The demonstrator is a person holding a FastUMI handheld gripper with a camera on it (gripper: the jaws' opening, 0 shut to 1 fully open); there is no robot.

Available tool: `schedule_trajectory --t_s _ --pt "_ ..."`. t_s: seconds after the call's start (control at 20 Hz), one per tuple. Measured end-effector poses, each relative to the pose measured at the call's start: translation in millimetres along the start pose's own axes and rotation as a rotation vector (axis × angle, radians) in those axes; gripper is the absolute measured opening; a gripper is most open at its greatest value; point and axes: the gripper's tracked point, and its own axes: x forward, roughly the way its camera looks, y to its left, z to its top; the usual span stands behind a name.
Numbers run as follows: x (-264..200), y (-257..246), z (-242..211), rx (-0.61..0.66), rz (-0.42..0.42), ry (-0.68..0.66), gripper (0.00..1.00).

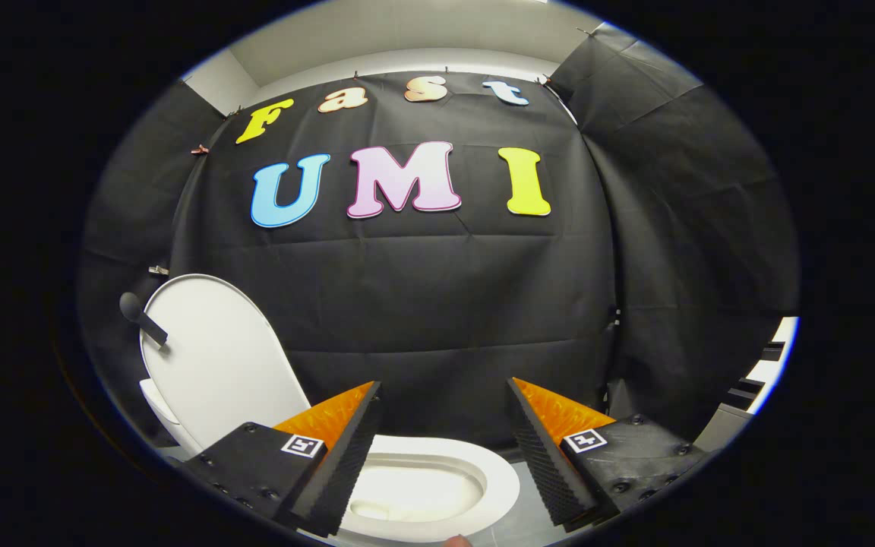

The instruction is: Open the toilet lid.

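Observation:
The white toilet lid (213,357) stands raised, leaning back to the left beyond my left finger. A small black handle (141,317) sticks out of its upper left edge. The white seat ring and bowl (437,486) lie open below, between and just ahead of my fingers. My gripper (445,410) is open, its black ribbed, orange-backed fingers (346,448) spread wide with nothing between them, and it hangs above the bowl, apart from the lid.
Black cloth walls close the booth behind and to the right of the toilet. A grey floor (517,524) shows to the right of the bowl. White and dark stepped items (756,387) sit at the far right, beyond my right finger.

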Motion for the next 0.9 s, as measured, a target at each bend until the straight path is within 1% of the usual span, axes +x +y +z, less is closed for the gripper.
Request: schedule_trajectory --t_s 0.9 --pt "3 -1 -17 -0.002 -0.006 0.057 0.99"
